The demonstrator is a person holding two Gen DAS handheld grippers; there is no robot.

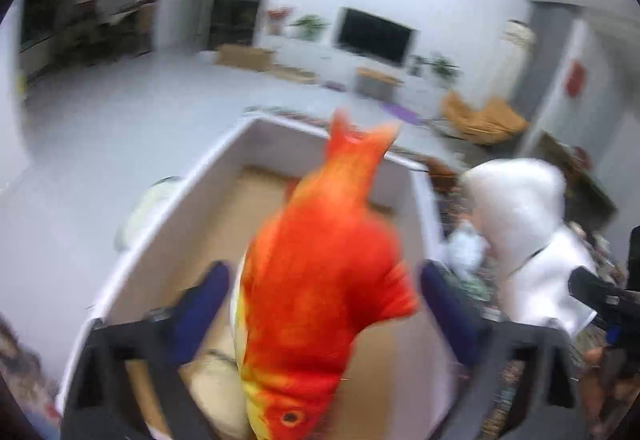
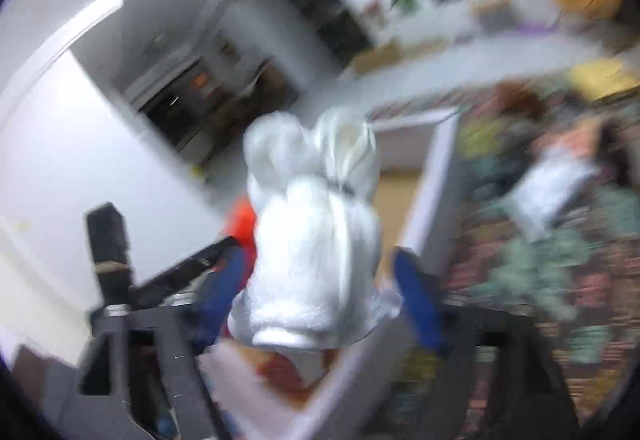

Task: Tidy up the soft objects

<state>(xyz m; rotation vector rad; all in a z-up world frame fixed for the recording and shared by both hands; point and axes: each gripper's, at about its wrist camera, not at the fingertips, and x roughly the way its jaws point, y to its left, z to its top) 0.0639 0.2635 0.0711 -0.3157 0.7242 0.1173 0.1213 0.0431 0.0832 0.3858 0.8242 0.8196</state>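
Observation:
An orange plush fish (image 1: 320,272) lies between the blue fingers of my left gripper (image 1: 324,304), over a white-walled box (image 1: 180,224) with a brown cardboard floor. The fingers stand wide, apart from the fish's sides. A white plush toy (image 2: 316,252) sits between the blue fingers of my right gripper (image 2: 320,292), above the box's edge (image 2: 432,180); the fingers look slightly apart from it. The white toy also shows in the left wrist view (image 1: 524,232), and the orange fish in the right wrist view (image 2: 242,224). Both views are blurred.
A patterned rug (image 2: 560,260) lies right of the box with several soft items on it, among them a white pouch (image 2: 548,192). A cream object (image 1: 216,388) lies inside the box. Grey floor (image 1: 100,128), a TV (image 1: 374,34) and a shelf stand beyond.

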